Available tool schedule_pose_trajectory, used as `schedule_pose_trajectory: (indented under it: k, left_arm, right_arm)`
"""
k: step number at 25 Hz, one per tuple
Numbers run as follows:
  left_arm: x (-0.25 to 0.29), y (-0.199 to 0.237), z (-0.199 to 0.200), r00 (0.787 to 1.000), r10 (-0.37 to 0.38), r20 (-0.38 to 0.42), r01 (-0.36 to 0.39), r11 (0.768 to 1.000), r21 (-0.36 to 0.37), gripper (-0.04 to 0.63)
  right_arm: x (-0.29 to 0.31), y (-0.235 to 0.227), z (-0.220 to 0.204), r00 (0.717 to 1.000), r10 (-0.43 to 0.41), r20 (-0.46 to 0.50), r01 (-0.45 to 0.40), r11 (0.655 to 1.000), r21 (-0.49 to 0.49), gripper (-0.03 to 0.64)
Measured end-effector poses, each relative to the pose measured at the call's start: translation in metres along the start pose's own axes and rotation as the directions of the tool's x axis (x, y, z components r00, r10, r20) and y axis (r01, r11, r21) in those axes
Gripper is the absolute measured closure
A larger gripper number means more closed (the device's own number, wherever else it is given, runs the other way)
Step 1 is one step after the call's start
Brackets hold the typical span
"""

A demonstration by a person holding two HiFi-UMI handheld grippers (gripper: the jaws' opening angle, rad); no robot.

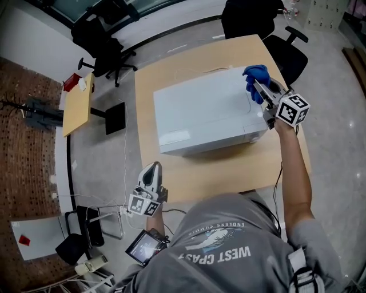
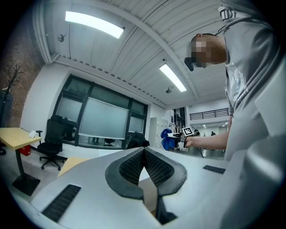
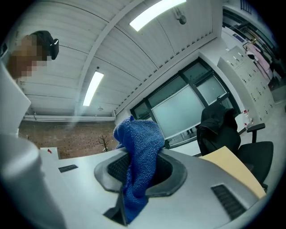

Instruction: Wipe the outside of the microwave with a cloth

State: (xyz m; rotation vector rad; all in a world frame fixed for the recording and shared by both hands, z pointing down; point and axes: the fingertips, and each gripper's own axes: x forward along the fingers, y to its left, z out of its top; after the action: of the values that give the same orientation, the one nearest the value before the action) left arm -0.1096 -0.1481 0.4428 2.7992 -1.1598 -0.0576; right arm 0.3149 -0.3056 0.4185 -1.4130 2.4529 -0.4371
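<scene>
A white microwave (image 1: 203,114) stands in the middle of a wooden table (image 1: 229,171). My right gripper (image 1: 255,86) is shut on a bunched blue cloth (image 1: 255,78) at the microwave's far right top corner. In the right gripper view the blue cloth (image 3: 138,156) hangs out between the dark pads (image 3: 163,172) and fills the gap. My left gripper (image 1: 151,171) hovers off the table's near left corner, level, apart from the microwave. In the left gripper view its pads (image 2: 154,167) meet with nothing between them, and the blue cloth (image 2: 167,138) shows far off.
Black office chairs stand beyond the table, one (image 1: 106,37) at far left and others (image 1: 251,17) at the far right. A small wooden side table (image 1: 77,103) stands to the left. A white cable (image 1: 194,71) lies behind the microwave. Bags and a tablet (image 1: 146,247) sit on the floor at my left.
</scene>
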Motion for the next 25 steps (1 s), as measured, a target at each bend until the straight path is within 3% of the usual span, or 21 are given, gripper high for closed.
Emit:
schedule_pose_trajectory:
  k: [5,16,25]
  left_arm:
    - [0.006,-0.007,0.000,1.000,0.027,-0.011,-0.027,1.000,-0.001,0.574]
    - [0.040,-0.024,-0.008,0.996,0.070,-0.056,-0.069,0.998,0.010,0.574]
    - [0.076,-0.028,-0.049,0.990,0.106,-0.090,-0.105,0.994,0.024,0.574]
  right_arm:
    - [-0.016,-0.029,-0.026,0.997,-0.033,-0.064,0.034,0.999,0.013,0.526]
    - [-0.028,-0.090,-0.088,0.989,-0.038,-0.142,0.059,0.988,0.143,0.526]
    - [-0.026,-0.157,-0.174,0.977,-0.028,-0.210,0.081,0.965,0.249,0.526]
